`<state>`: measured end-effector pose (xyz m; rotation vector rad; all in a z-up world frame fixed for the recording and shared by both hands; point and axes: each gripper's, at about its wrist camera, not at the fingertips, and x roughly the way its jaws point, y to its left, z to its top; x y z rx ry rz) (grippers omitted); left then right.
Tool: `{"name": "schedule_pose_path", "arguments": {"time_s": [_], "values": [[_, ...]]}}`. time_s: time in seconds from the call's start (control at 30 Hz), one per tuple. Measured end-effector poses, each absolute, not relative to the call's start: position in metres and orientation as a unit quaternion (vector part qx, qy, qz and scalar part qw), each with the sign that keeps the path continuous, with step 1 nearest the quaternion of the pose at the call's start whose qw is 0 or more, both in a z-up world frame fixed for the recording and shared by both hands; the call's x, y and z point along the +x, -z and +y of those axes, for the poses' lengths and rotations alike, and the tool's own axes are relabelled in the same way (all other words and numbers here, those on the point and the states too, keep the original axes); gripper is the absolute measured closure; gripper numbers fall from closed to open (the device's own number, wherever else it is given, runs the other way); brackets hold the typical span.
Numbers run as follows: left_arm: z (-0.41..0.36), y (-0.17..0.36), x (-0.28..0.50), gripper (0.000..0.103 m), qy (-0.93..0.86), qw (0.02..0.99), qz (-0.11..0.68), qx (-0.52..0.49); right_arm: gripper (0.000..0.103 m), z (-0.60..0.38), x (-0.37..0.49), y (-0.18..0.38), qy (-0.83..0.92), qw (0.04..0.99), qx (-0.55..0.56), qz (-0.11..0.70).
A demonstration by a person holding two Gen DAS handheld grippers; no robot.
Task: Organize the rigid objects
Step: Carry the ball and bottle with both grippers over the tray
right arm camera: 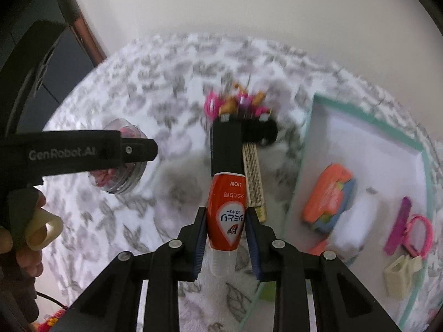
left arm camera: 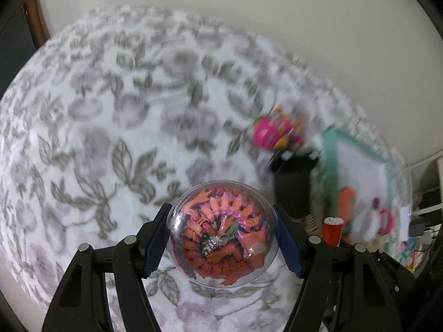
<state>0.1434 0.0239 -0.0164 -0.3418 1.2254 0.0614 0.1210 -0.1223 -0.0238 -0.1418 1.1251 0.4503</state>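
Both grippers loaded, nothing released yet. Left gripper (left arm camera: pixel 223 238): fingers pinch a clear capsule (left arm camera: pixel 221 235) full of orange pieces, held above the floral cloth (left arm camera: pixel 110 138). Right gripper (right arm camera: pixel 225 238): fingers pinch a red tube (right arm camera: pixel 226 211), just left of the tray (right arm camera: pixel 304 166).

Already in tray: orange-blue block (right arm camera: pixel 328 197), white item, pink clip (right arm camera: pixel 415 232), beige piece.

Still out on the cloth: black holder (right arm camera: pixel 225 149) with pink and orange bits, and gold strip (right arm camera: pixel 253 177). Judged roughly half done.

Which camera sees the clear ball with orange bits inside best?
The left wrist view: the clear ball fills the middle, held by the left gripper. The right wrist view shows it small and half hidden behind that gripper.
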Motion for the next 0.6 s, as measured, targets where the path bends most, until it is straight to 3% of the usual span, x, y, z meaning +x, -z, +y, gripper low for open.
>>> {"name": "schedule_pose_path", "arguments": {"time_s": [0.23,0.6], "values": [[0.017,-0.046,0.142,0.031,-0.005,0.847,0.512,-0.145,0.075,-0.156,0.12,-0.031,-0.197,0.857,-0.028,0.475],[-0.043,-0.085,0.138,0.031,0.065,0.874,0.468,-0.111,0.075,-0.225,0.128,-0.065,-0.129,0.884,0.031,0.448]]}}
